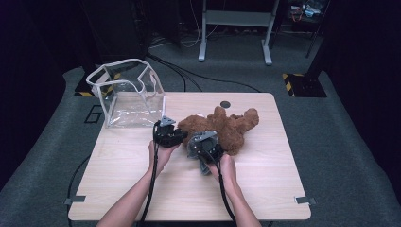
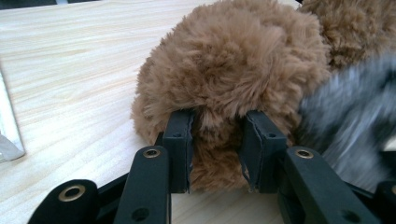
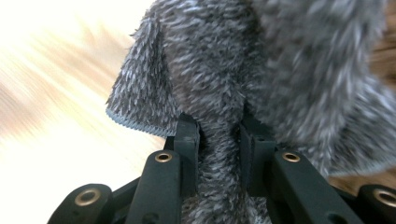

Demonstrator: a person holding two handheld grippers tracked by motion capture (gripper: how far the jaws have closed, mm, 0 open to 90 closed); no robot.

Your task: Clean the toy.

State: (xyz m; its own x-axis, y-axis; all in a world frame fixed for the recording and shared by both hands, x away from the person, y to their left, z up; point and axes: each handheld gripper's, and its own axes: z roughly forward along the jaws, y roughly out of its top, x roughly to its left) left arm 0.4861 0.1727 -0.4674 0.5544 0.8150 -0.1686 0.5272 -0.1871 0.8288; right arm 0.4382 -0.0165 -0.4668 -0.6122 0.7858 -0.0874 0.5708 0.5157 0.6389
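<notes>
Teddy bear (image 1: 226, 126), brown and shaggy, lying on its side near the middle of the table (image 1: 142, 189), toward the far edge, head end pointing at the left gripper. Left gripper (image 1: 176, 134) pressed into the bear's near-left end; in the left gripper view, jaws narrowed and pinching a tuft of brown fur (image 2: 217, 140) between the two black pads, rest of the bear's round bulk bulging above and beyond the jaw tips. Right gripper (image 1: 207, 145) just beside the left one, at the bear's near side; in the right gripper view, jaws nearly closed and clamped on a fold of grey fuzzy cloth (image 3: 219, 154), which spreads out wide above the jaws, with a stitched hem hanging at the left. Same grey cloth blurred at the right of the left gripper view, touching the brown fur. Clear plastic bag (image 1: 128, 92) with white trim standing open at the far left corner, well apart from the bear.
</notes>
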